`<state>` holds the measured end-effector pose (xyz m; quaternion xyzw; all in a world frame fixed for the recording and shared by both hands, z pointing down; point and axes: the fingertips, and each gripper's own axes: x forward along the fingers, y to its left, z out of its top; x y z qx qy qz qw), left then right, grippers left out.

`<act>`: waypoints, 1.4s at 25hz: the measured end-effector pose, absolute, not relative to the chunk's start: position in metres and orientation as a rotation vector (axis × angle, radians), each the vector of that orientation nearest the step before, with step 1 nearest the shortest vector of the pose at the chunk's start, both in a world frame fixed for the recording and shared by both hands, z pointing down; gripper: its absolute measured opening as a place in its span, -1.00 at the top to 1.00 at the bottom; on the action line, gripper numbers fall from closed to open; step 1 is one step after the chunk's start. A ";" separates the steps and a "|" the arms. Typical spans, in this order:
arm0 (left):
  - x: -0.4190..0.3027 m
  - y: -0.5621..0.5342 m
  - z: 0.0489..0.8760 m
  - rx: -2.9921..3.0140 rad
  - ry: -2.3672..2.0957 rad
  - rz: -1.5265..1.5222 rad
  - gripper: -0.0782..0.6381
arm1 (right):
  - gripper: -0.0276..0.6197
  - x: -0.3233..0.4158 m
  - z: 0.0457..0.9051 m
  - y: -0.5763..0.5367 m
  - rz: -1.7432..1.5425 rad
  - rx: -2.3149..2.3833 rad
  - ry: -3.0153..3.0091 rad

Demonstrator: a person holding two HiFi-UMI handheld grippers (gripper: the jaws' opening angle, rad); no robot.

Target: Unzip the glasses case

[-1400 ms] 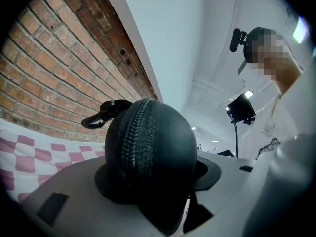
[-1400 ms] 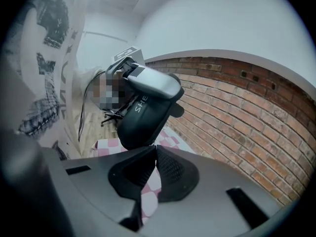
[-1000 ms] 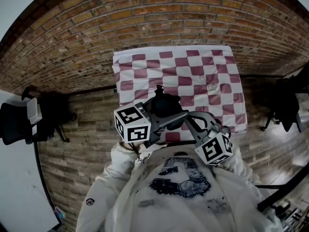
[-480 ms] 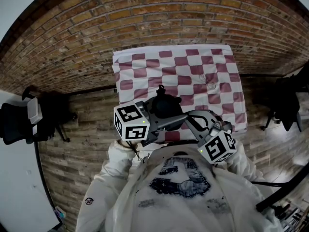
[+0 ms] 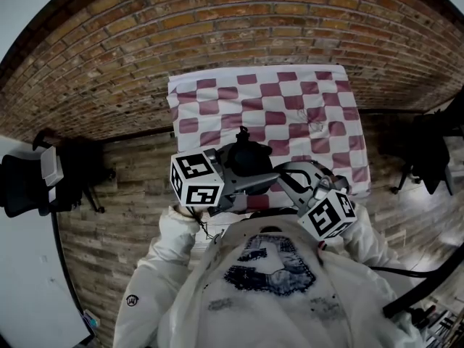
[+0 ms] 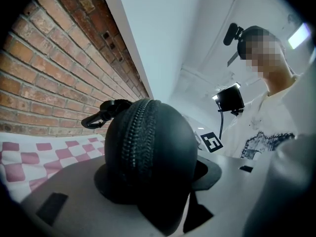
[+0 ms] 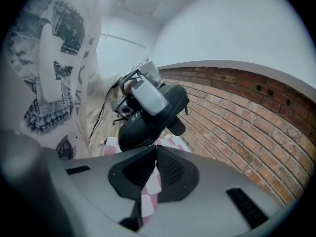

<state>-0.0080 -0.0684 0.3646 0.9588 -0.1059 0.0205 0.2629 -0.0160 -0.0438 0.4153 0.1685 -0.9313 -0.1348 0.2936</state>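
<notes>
A black zipped glasses case [image 5: 246, 159] hangs in the air in front of the person's chest, over the near edge of the table. My left gripper [image 5: 254, 174] is shut on it. In the left gripper view the case [image 6: 148, 147] fills the space between the pads, its zip runs over the rounded end, and a black clip [image 6: 101, 115] sticks out at the far end. My right gripper [image 5: 281, 172] is shut, with its tips [image 7: 155, 149] against the case's near lower edge [image 7: 140, 130]. Whether a zip pull is pinched there is hidden.
The table under a red-and-white checked cloth [image 5: 290, 107] stands against a brick wall [image 5: 217, 27]. The floor is wooden planks. A black chair [image 5: 29, 183] stands at the left and another [image 5: 435, 154] at the right.
Both grippers have tilted slightly, and the right gripper's marker cube has swung a little to the right. The case stays held in the same place.
</notes>
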 end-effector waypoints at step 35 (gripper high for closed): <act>-0.002 -0.052 0.378 2.673 -0.203 0.244 0.06 | 0.87 -0.024 0.411 -0.045 -0.317 0.216 -2.499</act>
